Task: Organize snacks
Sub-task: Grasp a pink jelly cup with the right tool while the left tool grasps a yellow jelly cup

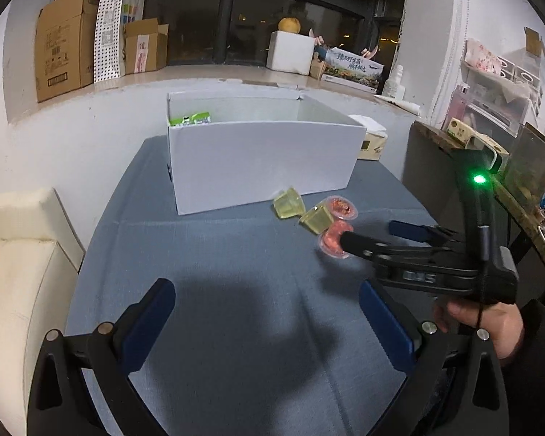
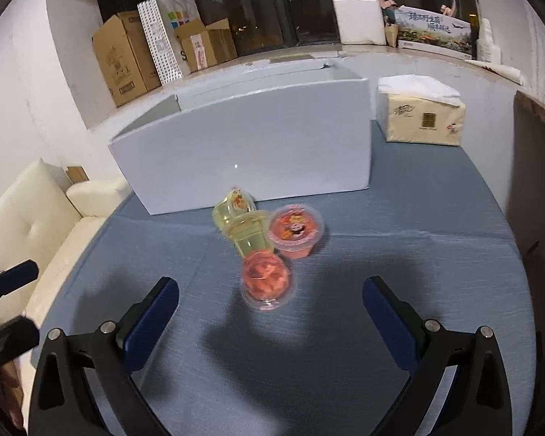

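- The jaws of the right gripper stand wide apart and hold nothing; in the right wrist view the near pink jelly cup lies in the middle of the frame, between the two blue pads but a little beyond their tips.
- The jaws of the left gripper are also spread and empty, over bare cloth at the lower centre of the left wrist view.
- Four small cups sit in a tight cluster on the counter, just in front of the white box: two pink and two yellow-green.
- The second pink cup stands upright with a printed foil lid on top; the near pink one is tipped on its side.
- A yellow cup lies tilted against both pink ones, and the other yellow cup lies behind it, nearest the box.
- I judge the cups light, of thin clear plastic, smooth and somewhat slippery, with a tapered wall and a wider rim.
- The wall probably gives under strong pressure, and the foil lid could be pierced, so a gentle hold across the side wall below the rim seems best.
- Because the cups touch, moving one may roll its neighbours.
- The box is stiff white board, open on top; a green packet shows inside at upper left.
- The counter has a blue-grey woven cloth with fold lines.
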A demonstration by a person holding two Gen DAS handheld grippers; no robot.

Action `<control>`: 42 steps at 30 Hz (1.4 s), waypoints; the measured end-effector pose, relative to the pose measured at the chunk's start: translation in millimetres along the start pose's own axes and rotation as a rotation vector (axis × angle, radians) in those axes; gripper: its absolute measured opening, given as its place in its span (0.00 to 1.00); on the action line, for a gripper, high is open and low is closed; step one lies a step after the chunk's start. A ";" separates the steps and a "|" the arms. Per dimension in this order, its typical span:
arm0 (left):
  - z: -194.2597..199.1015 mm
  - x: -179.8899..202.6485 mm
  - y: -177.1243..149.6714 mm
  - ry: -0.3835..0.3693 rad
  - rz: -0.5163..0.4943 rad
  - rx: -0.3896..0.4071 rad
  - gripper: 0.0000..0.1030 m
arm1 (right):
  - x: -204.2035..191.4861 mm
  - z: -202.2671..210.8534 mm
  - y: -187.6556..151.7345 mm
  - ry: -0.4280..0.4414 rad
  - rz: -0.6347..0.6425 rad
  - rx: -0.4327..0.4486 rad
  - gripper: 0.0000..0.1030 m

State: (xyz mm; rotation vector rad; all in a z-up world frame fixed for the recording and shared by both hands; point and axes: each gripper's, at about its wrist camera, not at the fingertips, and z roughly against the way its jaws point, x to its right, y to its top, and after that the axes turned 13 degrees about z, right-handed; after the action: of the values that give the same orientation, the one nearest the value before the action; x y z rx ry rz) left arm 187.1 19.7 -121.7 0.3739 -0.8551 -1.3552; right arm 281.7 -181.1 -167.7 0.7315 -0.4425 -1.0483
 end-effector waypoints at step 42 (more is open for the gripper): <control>-161.5 69.7 34.2 0.069 -0.131 -0.110 0.72 | 58.3 81.7 -33.5 -0.032 -0.102 0.054 0.34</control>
State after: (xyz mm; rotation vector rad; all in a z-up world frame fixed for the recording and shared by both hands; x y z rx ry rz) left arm 325.7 -76.7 -181.8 0.3942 -0.7063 -1.4950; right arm 234.0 -270.2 -136.5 0.7930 -0.4670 -1.1485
